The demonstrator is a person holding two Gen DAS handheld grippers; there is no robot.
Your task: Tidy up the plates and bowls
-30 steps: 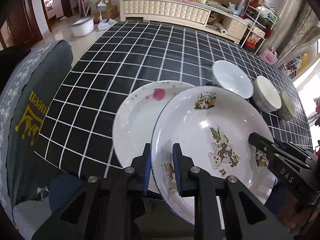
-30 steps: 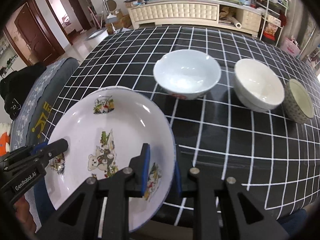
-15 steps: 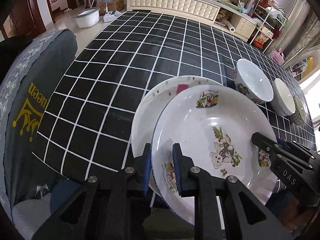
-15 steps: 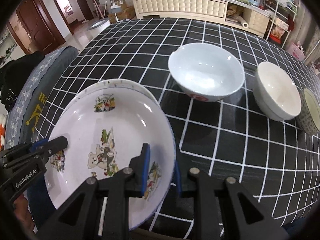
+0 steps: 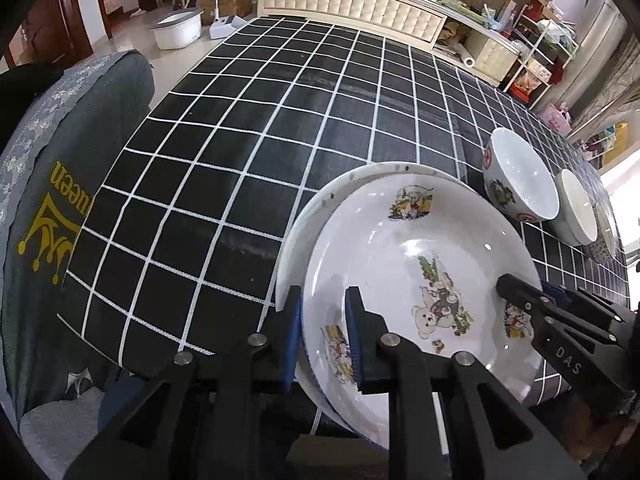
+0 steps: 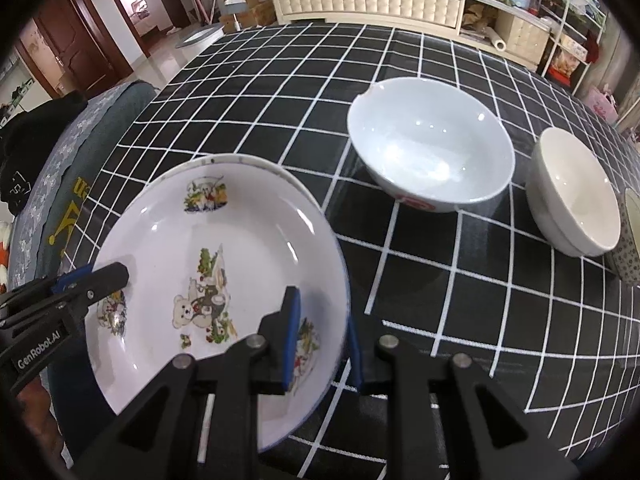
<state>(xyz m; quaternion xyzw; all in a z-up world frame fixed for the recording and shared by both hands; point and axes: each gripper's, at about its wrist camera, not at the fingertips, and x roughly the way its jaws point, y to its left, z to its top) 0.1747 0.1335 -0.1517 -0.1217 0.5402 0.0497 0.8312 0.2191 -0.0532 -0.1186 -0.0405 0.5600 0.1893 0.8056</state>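
Observation:
A white plate with teddy-bear pictures (image 5: 412, 256) (image 6: 224, 240) is held by both grippers at opposite rims. My left gripper (image 5: 322, 304) is shut on its left rim, and my right gripper (image 6: 320, 312) is shut on its right rim. Each gripper also shows at the edge of the other's view. Right beneath lies a second white plate with a speckled rim (image 5: 344, 178) (image 6: 240, 159), almost wholly covered; only its far edge shows. I cannot tell whether the two plates touch.
To the right stand a large white bowl (image 6: 430, 156), a cream bowl (image 6: 572, 188) and a small patterned bowl (image 6: 630, 240). The table has a black checked cloth (image 5: 280, 120). A chair with a grey cover (image 5: 60, 200) is at the left, by the near table edge.
Both grippers carried the bear plate forward and down over the speckled plate. The lower plate's pink mark and most of its face are now covered.

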